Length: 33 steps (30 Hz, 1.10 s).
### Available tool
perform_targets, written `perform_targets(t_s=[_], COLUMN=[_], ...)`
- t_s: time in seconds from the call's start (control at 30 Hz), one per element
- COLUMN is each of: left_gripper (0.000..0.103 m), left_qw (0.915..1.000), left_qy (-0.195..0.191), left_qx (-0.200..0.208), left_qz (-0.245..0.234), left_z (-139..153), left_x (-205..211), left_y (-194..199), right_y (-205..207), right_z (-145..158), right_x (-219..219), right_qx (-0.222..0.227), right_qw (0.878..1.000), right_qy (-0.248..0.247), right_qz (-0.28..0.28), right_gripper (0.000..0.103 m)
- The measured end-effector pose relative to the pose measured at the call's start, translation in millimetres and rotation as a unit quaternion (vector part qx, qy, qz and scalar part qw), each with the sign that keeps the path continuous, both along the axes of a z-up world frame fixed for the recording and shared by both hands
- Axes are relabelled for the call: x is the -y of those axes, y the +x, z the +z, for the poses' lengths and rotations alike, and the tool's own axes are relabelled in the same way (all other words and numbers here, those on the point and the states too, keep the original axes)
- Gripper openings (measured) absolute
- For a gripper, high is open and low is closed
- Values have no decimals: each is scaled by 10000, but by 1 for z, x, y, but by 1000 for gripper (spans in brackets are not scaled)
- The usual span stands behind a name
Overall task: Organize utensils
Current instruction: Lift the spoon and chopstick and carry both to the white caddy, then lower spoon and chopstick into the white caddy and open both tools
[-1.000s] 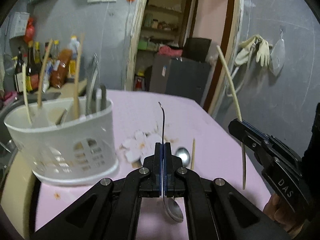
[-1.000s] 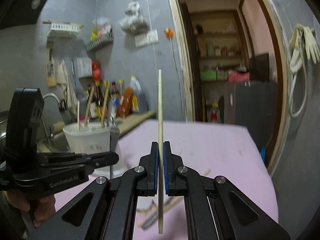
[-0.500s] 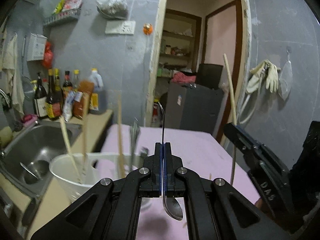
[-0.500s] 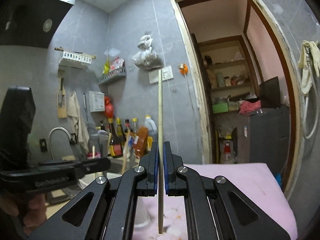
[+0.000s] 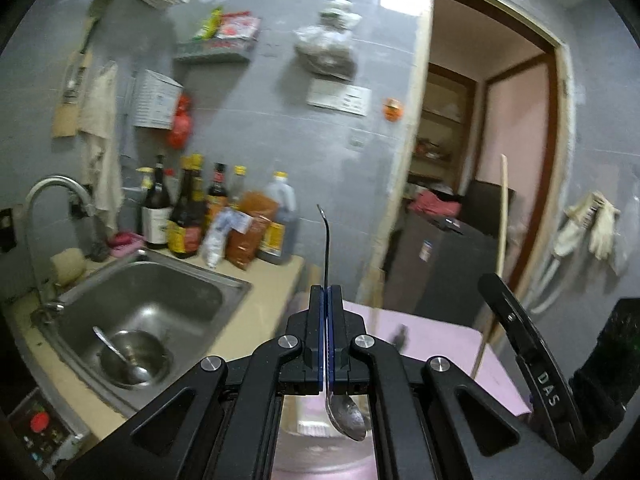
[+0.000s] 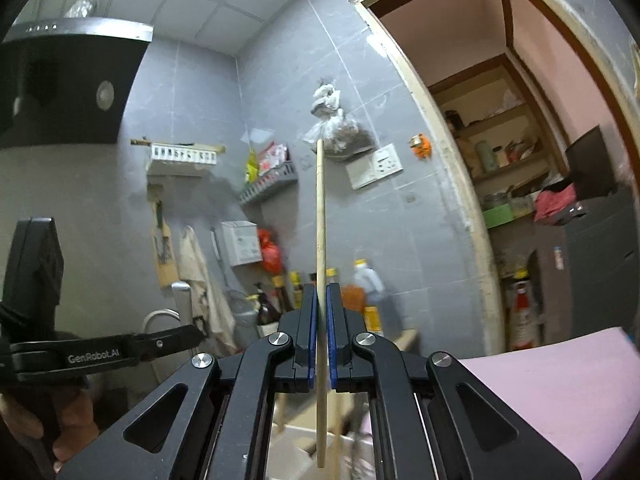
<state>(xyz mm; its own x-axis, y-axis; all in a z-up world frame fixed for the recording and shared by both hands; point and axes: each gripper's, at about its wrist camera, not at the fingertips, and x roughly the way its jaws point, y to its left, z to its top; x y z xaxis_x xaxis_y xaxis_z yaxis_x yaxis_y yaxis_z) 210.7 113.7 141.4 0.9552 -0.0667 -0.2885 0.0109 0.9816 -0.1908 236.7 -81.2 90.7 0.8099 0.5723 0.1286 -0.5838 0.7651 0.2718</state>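
Steel and wood are both being held aloft: a metal spoon [image 5: 346, 416] is being clamped bowl-down in the left tool [image 5: 327, 320], and a wooden chopstick [image 6: 320, 280] is being pinched upright in the right tool [image 6: 319, 328]. Neither piece is stowed yet. A pale container, blurred, is being glimpsed beneath each tool above the pink tabletop [image 6: 560, 392]; both utensils are judged as remaining to be dropped in.
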Motion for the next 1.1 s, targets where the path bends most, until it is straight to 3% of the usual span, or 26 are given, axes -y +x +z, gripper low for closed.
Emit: perform_targets(t_s=[0.2, 0.53, 1.1], left_gripper=[0, 0, 1], left_qw=[9982, 9950, 9961], left_qy=[342, 737, 503], left_qx=[19, -357, -568], left_qz=[496, 573, 449], left_z=[-4, -50, -78], left_x=[-14, -8, -13], left_y=[9, 33, 39], right_y=[13, 21, 25], right_z=[-9, -37, -66], right_x=[-20, -47, -56], right_qx=[81, 62, -165], right_qw=[9999, 9986, 9954], right_qy=[24, -382, -824], right_qz=[74, -372, -462], right_gripper=[2, 3, 3])
